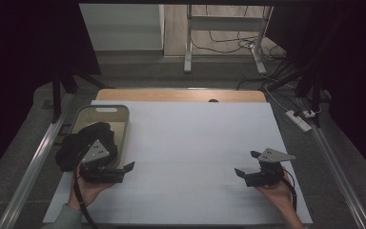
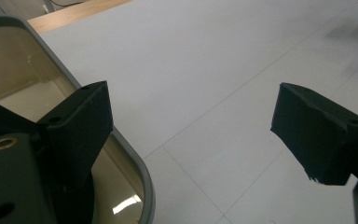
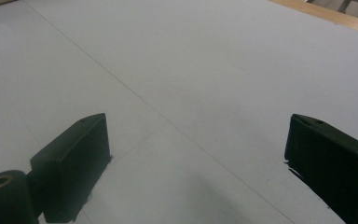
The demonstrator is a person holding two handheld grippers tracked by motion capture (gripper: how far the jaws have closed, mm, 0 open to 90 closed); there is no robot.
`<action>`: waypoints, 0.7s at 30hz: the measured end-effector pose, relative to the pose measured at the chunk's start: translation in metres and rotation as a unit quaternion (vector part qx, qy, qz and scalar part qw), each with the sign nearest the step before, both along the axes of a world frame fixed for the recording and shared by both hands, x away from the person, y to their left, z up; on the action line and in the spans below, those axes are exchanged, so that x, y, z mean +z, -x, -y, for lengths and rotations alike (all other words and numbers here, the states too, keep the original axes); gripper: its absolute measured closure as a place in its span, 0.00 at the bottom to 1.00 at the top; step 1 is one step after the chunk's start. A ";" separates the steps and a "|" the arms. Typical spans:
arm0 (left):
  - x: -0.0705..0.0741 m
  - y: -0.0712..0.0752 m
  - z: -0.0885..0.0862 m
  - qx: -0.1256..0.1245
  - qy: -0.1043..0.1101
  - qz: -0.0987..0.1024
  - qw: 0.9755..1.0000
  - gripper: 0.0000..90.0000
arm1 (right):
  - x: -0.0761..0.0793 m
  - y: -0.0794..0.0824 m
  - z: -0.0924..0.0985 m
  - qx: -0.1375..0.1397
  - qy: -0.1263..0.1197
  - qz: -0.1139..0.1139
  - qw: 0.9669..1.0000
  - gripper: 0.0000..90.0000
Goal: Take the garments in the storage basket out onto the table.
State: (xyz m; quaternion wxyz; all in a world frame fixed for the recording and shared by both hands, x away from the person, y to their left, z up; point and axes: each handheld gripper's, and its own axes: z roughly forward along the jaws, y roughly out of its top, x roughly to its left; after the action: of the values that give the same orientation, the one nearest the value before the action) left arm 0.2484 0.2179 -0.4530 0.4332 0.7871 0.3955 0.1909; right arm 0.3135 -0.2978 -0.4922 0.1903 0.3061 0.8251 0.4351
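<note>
Black cloth (image 1: 83,140), soft and crumpled, lies heaped in one bin (image 1: 106,112), a beige tub with a grey rounded rim; part of the heap spills over the bin's near left edge. The bin stands at the left border of the white surface (image 1: 190,143), and there is one cloth and one bin.

Just in front of the bin, the left gripper (image 1: 124,169) is held in a hand, its fingers (image 2: 81,126) spread wide with nothing between them. In the left gripper view one finger hangs over the bin's rim, the other over bare white surface; whether it touches the rim cannot be told. The cloth lies just behind this gripper, apart from its fingertips.

Well to the right of the bin, near the surface's right border, the right gripper (image 1: 248,164) sits in the other hand. Its fingers (image 3: 74,158) likewise stand wide apart and empty, low over the white surface.

Two grippers, each with two black fingers.
</note>
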 end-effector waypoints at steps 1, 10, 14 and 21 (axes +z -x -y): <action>0.001 0.000 0.000 0.001 0.000 0.000 1.000 0.14 | -0.001 0.000 -0.001 0.000 -0.001 0.001 1.000 0.07; 0.015 -0.006 -0.004 0.003 -0.002 -0.005 1.000 0.14 | -0.001 0.001 -0.001 0.003 0.003 -0.004 1.000 0.07; 0.019 -0.007 -0.008 0.006 0.001 -0.005 1.000 0.14 | -0.002 0.000 -0.002 0.005 0.006 -0.005 1.000 0.07; 0.026 -0.010 -0.013 0.015 0.001 -0.008 1.000 0.15 | -0.003 -0.001 -0.002 0.009 0.012 -0.010 1.000 0.07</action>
State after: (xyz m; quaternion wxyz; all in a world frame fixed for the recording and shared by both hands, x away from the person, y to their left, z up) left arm 0.2589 0.2312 -0.4270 0.4277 0.7822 0.4109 0.1907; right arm 0.3142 -0.2954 -0.4952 0.1820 0.3006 0.8349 0.4235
